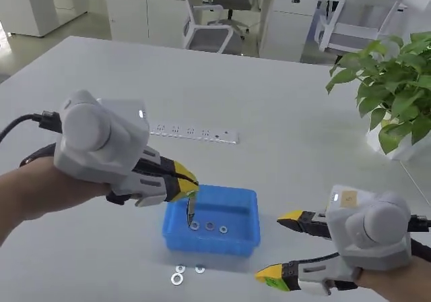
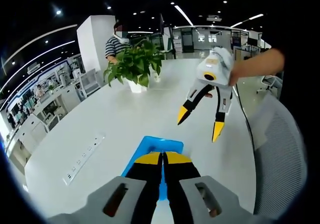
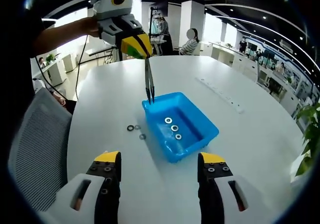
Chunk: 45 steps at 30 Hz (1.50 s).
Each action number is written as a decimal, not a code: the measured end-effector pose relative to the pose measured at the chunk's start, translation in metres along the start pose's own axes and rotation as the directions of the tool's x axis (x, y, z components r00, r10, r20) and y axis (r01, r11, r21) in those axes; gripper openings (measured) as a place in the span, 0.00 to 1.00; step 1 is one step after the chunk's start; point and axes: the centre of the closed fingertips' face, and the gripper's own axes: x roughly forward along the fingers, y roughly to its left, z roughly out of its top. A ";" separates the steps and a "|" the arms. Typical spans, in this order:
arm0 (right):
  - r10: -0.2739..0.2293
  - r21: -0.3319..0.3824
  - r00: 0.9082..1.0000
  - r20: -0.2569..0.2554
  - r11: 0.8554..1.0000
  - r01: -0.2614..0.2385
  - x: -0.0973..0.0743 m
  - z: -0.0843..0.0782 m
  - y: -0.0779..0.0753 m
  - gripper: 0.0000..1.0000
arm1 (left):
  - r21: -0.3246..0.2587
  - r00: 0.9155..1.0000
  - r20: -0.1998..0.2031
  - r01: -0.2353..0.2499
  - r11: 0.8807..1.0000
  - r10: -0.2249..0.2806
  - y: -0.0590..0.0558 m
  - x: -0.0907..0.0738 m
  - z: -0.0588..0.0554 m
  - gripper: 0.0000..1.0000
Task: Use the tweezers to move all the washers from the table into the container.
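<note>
My left gripper point(image 1: 192, 180) is shut on a pair of tweezers point(image 1: 190, 207) that hang point-down over the left end of the blue container point(image 1: 249, 197). Three washers point(image 1: 209, 226) lie in the container. Three more washers point(image 1: 180, 269) lie on the table just in front of it. In the right gripper view the tweezers point(image 3: 149, 81) end at the container's point(image 3: 210, 131) near corner, with loose washers point(image 3: 137, 127) beside it. My right gripper point(image 1: 273, 245) stands open and holds nothing, right of the container. In the left gripper view it point(image 2: 198, 128) hovers beyond the container point(image 2: 155, 144).
A white power strip point(image 1: 195, 133) lies behind the container. A potted plant point(image 1: 394, 86) stands at the table's right edge. Office chairs point(image 1: 209, 25) and desks are beyond the far edge. A person point(image 2: 116, 46) stands behind the plant.
</note>
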 end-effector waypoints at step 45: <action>0.008 0.064 1.000 0.020 0.998 -0.009 0.005 -0.009 0.020 0.98 | -0.043 0.997 -0.006 0.082 0.996 -0.083 -0.040 0.046 -0.044 0.05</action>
